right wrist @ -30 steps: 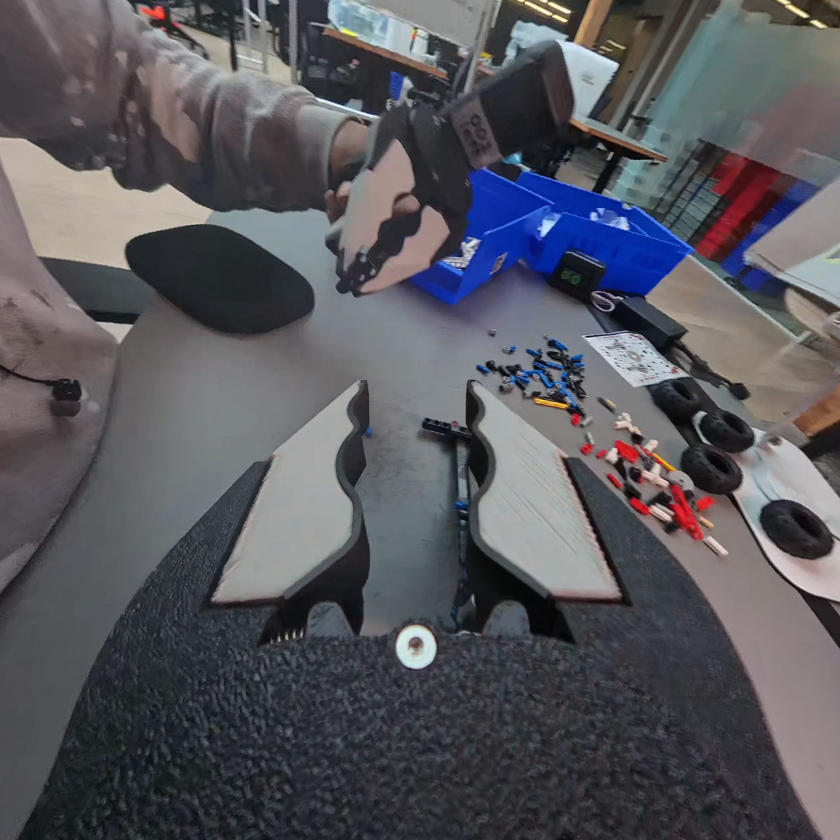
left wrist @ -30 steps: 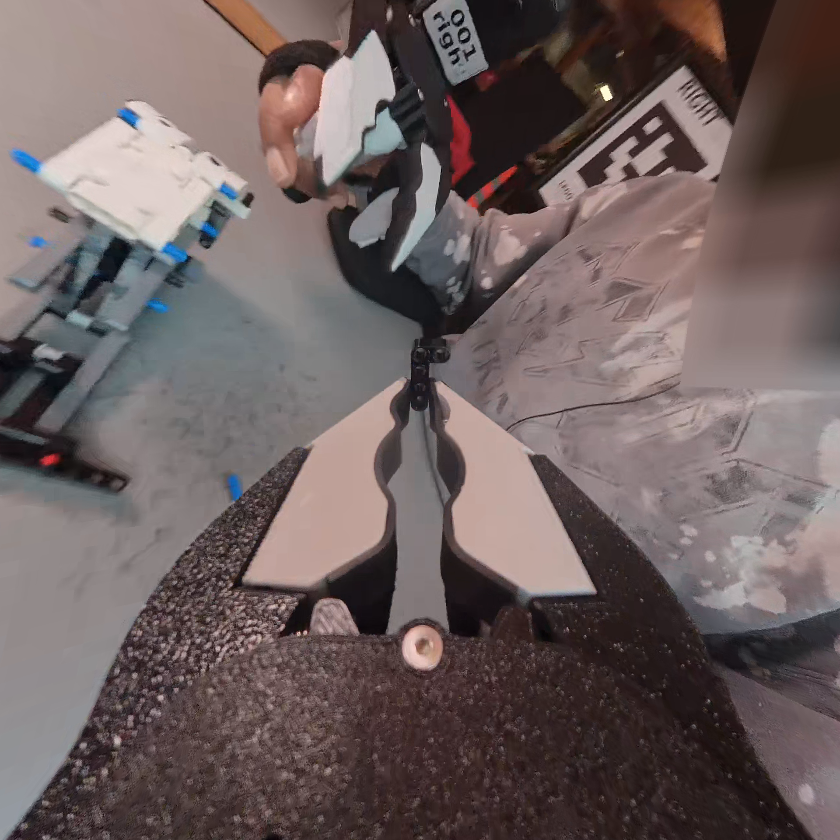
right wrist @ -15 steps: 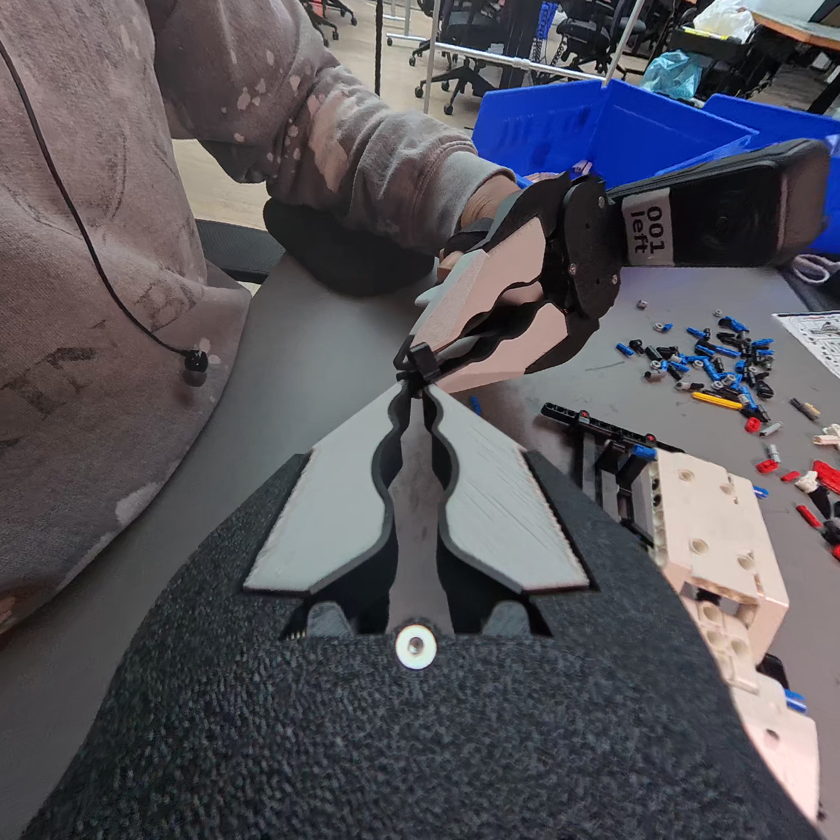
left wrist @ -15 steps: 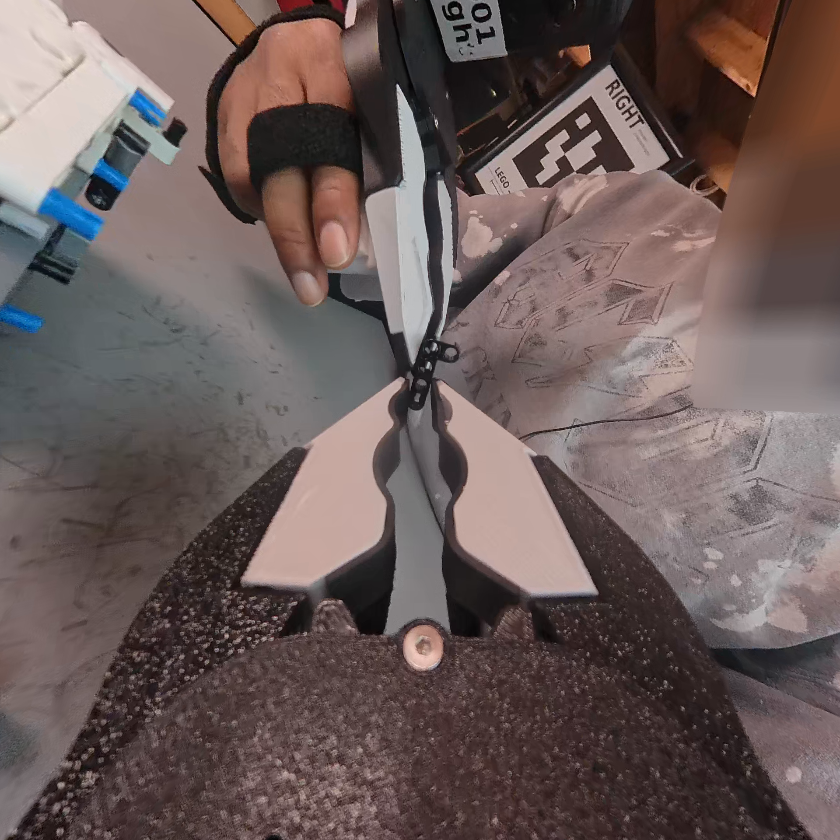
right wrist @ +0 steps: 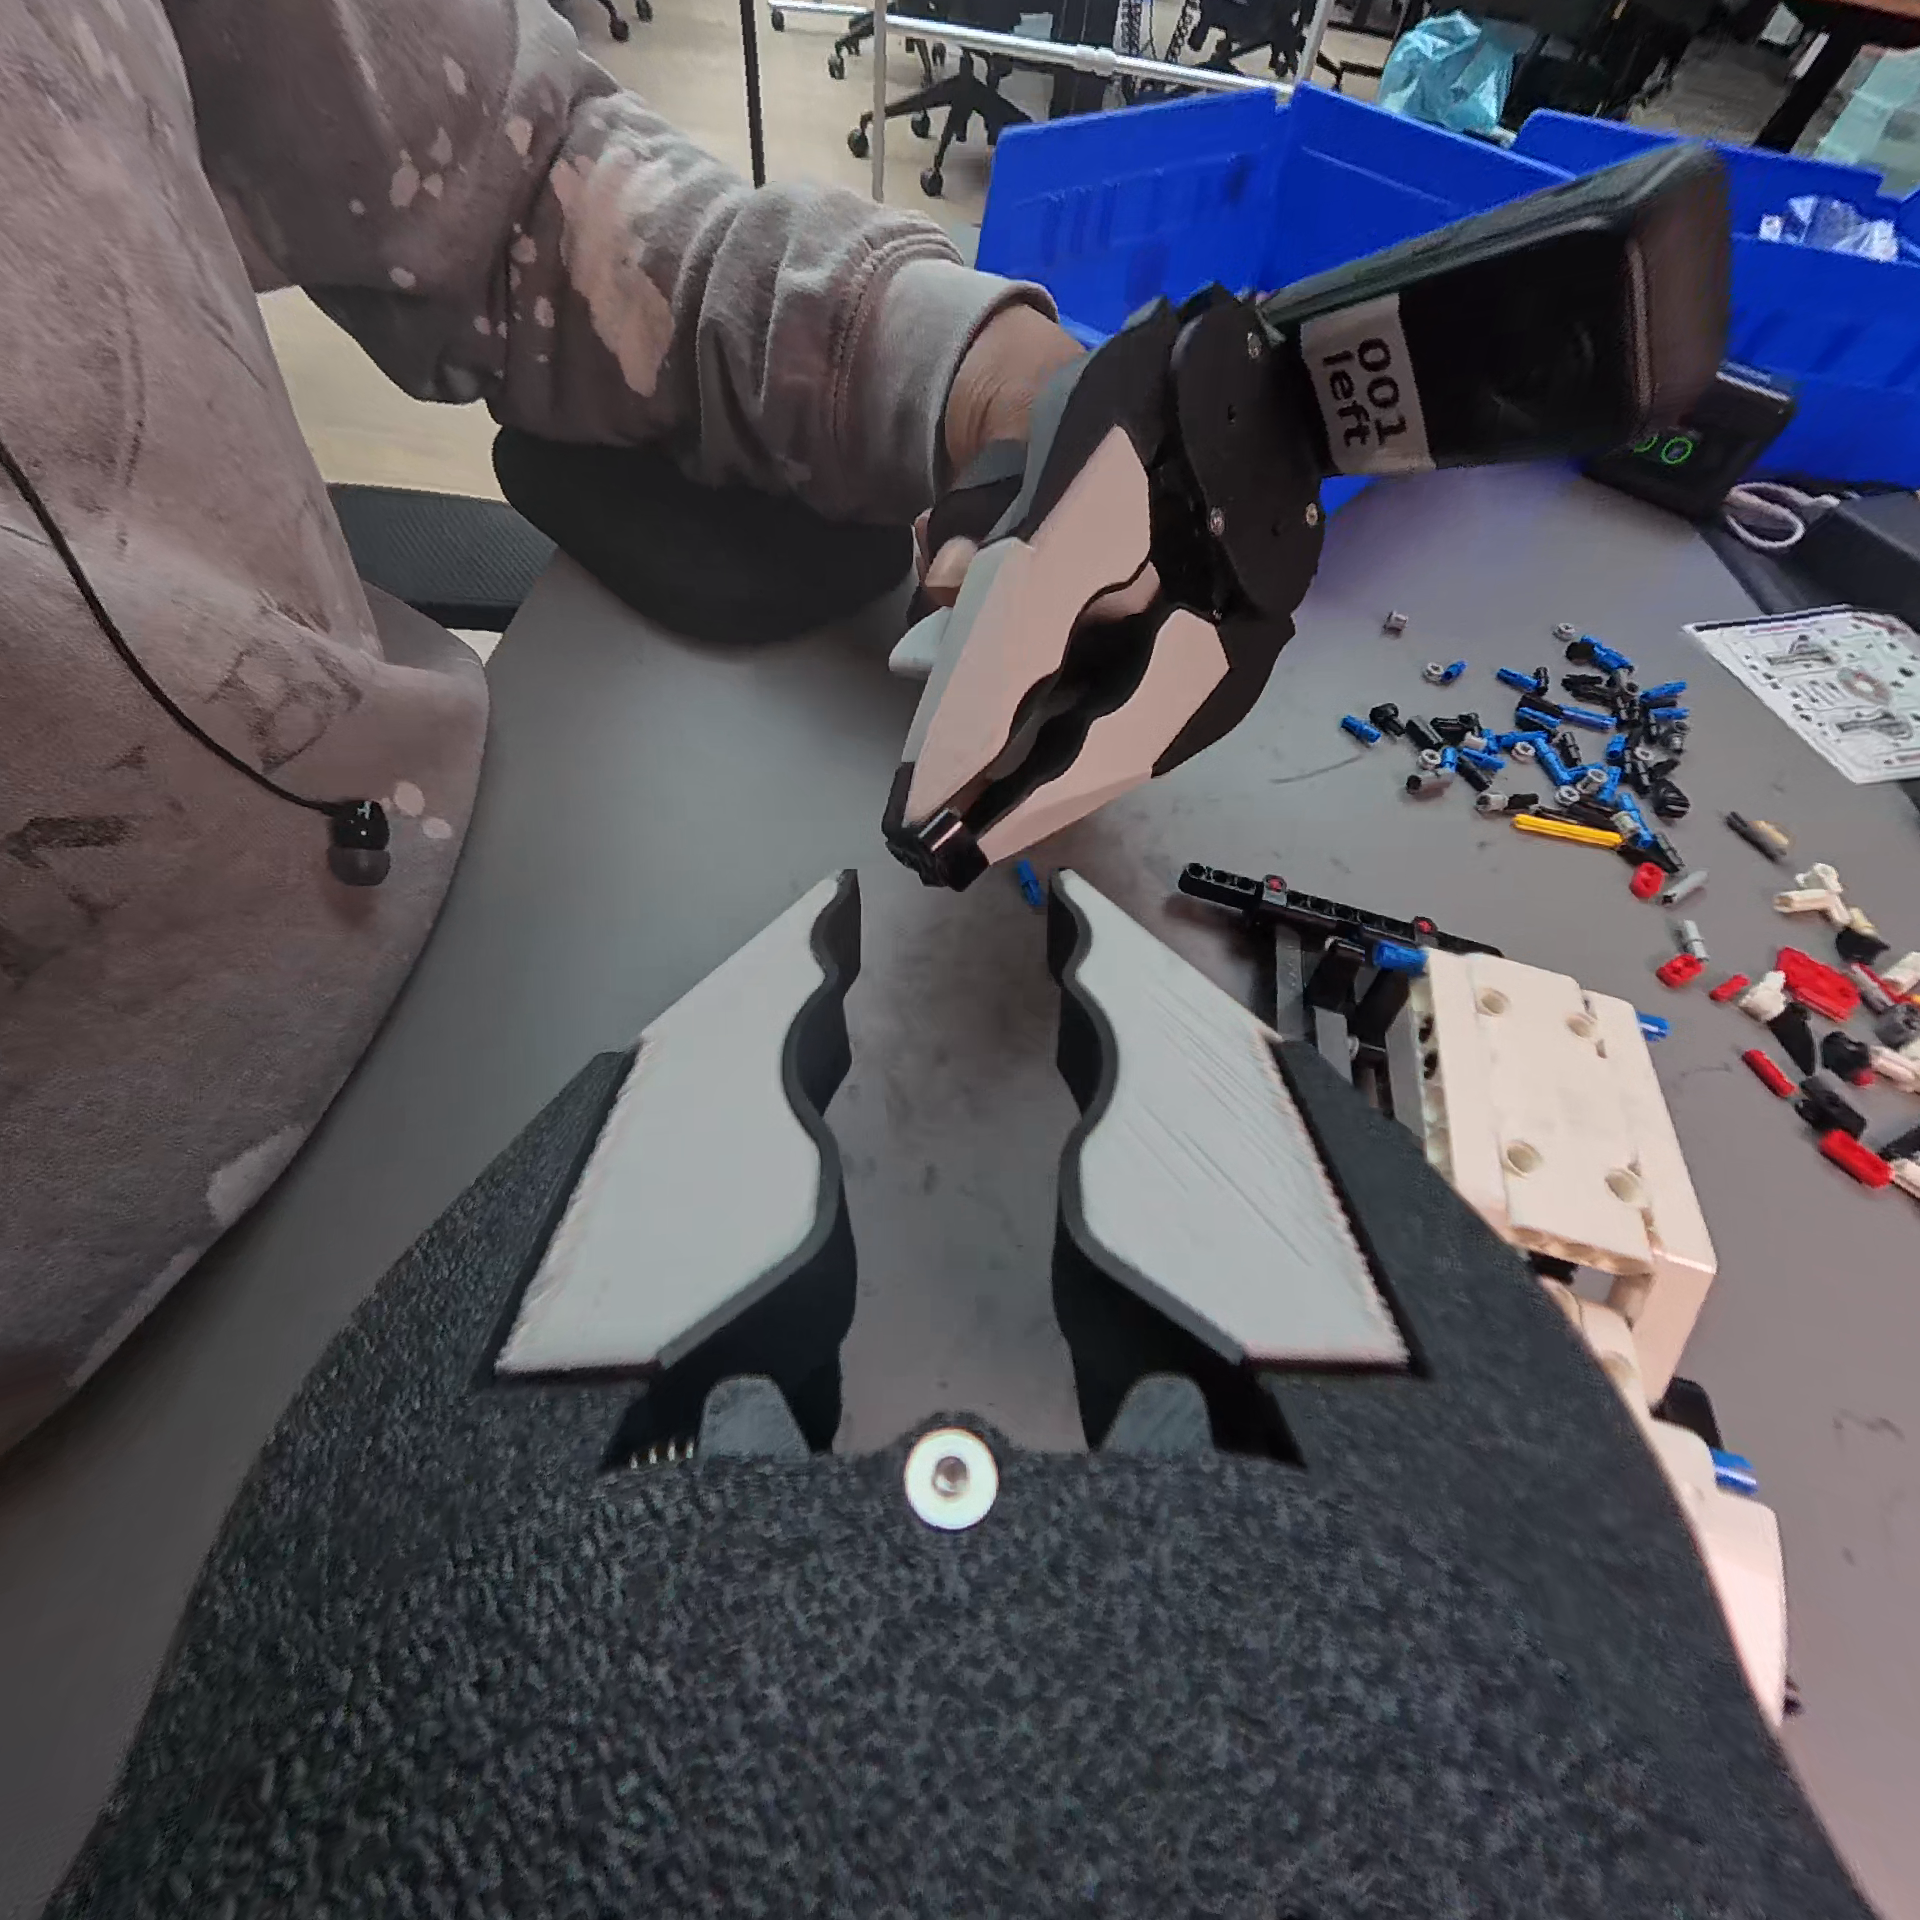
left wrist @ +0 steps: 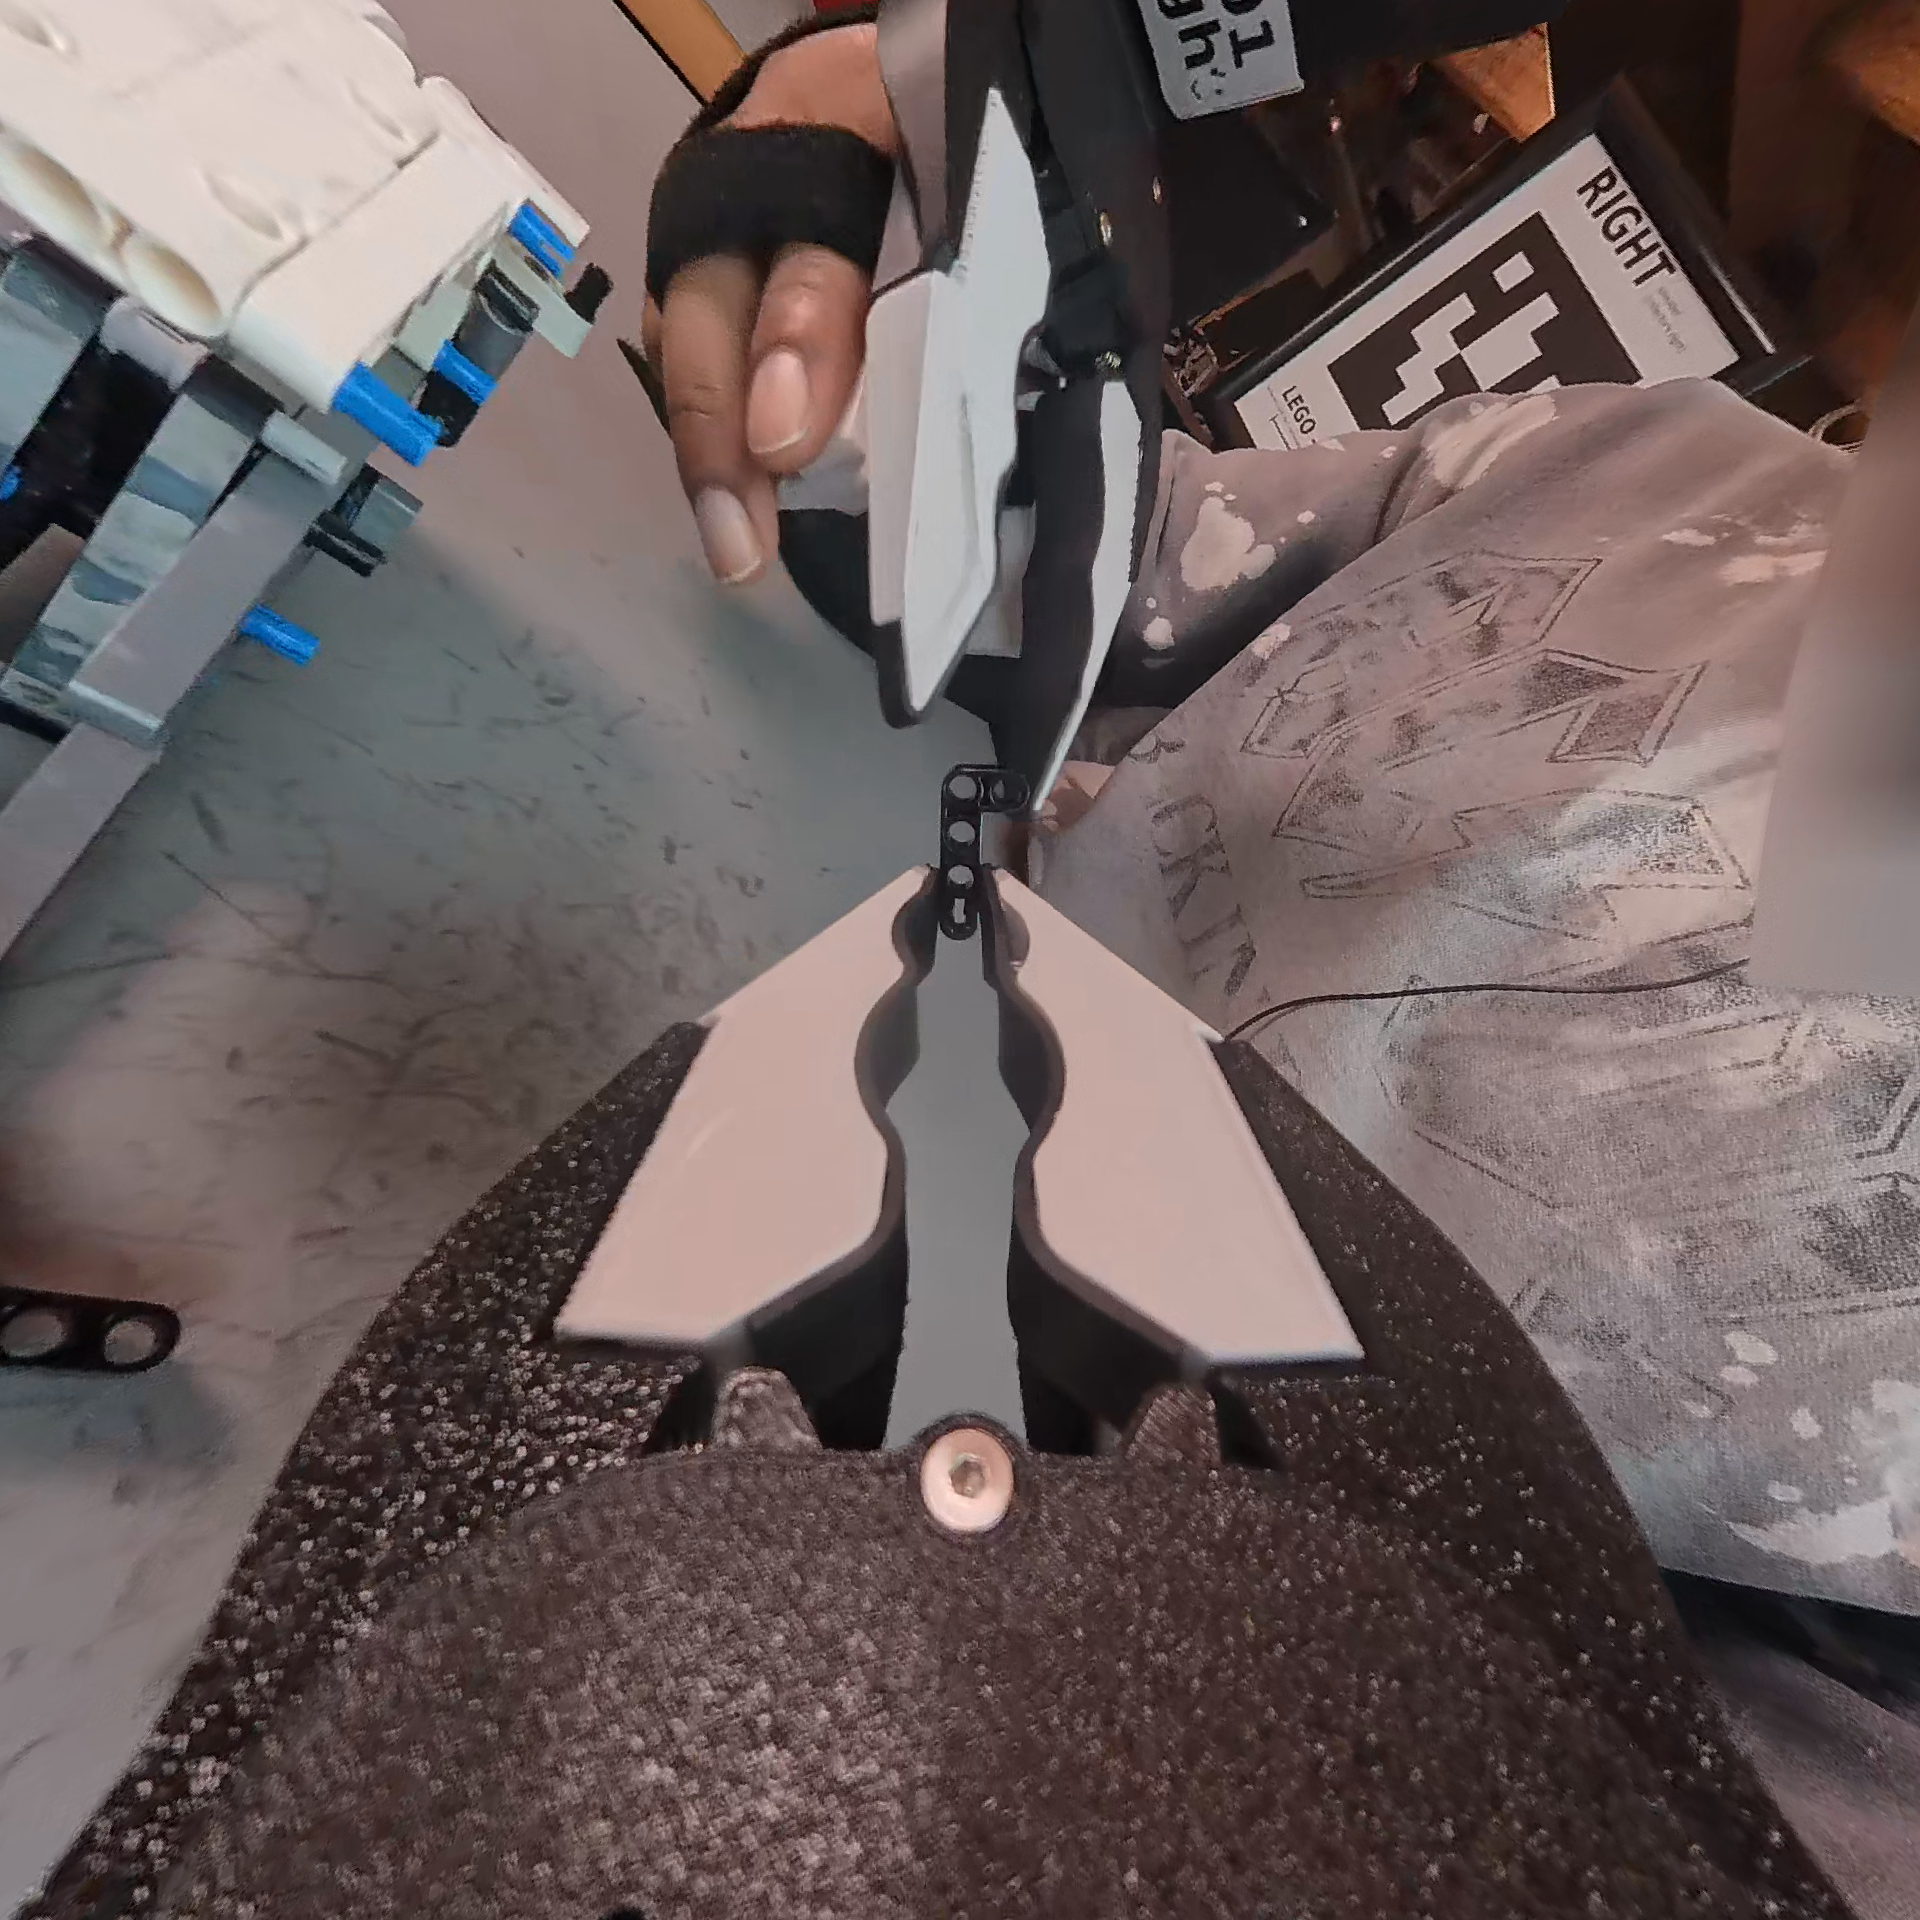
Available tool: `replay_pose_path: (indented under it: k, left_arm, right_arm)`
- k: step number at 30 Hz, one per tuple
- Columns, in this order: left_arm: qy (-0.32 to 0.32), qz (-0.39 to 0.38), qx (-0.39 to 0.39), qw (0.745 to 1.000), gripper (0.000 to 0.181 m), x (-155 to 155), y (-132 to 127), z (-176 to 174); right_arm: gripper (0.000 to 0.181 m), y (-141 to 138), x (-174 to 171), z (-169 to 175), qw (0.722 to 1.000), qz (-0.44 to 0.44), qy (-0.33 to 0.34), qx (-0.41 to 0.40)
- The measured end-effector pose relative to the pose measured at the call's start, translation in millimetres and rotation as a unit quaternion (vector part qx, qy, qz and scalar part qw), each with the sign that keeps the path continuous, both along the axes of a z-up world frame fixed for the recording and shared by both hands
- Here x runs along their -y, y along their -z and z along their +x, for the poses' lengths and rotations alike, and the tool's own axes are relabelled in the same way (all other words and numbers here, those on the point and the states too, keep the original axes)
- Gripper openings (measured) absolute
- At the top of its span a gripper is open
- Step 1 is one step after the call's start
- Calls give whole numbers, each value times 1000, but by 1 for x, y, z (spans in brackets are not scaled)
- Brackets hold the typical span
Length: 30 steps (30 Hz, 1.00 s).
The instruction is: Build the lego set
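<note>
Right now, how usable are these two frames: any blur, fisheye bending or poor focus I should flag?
Left wrist view: strong fisheye bending; the white lego model at the upper left is soft, while the black L-shaped piece in the left gripper is sharp. Right wrist view: the right gripper with its parted jaws shows slight smear; the loose pieces on the table are crisp.

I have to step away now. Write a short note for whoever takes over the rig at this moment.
Left claw: shut on a small black L-shaped beam, held above the table.
Right claw: open, empty, its tips just short of the beam.
Partly built white and grey model lies on the table to the right; loose pins and pieces are scattered beyond it, with the instruction sheet and blue bins farther back.
Done: the beam is picked up.
Left: fit the beam, probably to the model, then continue the build.
</note>
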<state>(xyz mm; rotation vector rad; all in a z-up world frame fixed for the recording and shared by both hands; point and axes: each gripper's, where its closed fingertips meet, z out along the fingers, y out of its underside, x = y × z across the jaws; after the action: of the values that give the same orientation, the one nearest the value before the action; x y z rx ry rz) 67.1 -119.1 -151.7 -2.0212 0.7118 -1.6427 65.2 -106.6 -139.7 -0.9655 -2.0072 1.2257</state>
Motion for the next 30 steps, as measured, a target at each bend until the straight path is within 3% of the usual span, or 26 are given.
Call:
replay_pose_path:
  k: [1, 3, 6, 8, 11, 16, 20, 22, 25, 27, 30]
  left_arm:
    - [2, -1, -2, 1000, 7, 1, 1, 1]
    - [9, -1, -5, 1000, 7, 3, 1, 3]
    - [-3, 16, -4, 1000, 9, 0, -2, 0]
    - [-20, 38, -4, 999, 10, -5, -7, -5]
    - [-53, 107, -86, 989, 17, -13, 2, -14]
    - [-90, 188, -183, 961, 24, -17, 13, -16]
    - [-109, 218, -226, 943, 23, -19, 19, -15]
    - [-113, 226, -217, 943, 11, -19, 15, -11]
    - [-111, 229, -225, 940, 8, -19, 16, -11]
    - [-100, 208, -214, 949, 7, -15, 19, -11]
    - [-73, 148, -156, 974, 7, -4, 17, -6]
  right_arm:
    - [34, -3, 5, 0, 1000, 0, -9, -11]
    - [12, -4, 13, -2, 1000, 9, -18, -24]
    - [10, -1, 6, -3, 1000, -5, -5, 0]
    - [9, -5, -2, -3, 999, -49, 13, 14]
    - [9, -4, -18, -5, 989, -119, 55, 62]
    - [9, 3, -18, -10, 940, -292, 94, 149]
    - [9, 10, -15, -12, 938, -287, 114, 158]
    - [9, 8, -15, -15, 933, -301, 120, 158]
    - [9, 7, -17, -18, 926, -319, 128, 155]
    - [9, 10, -13, -17, 930, -313, 116, 157]
    - [9, 8, -5, -14, 959, -245, 76, 123]
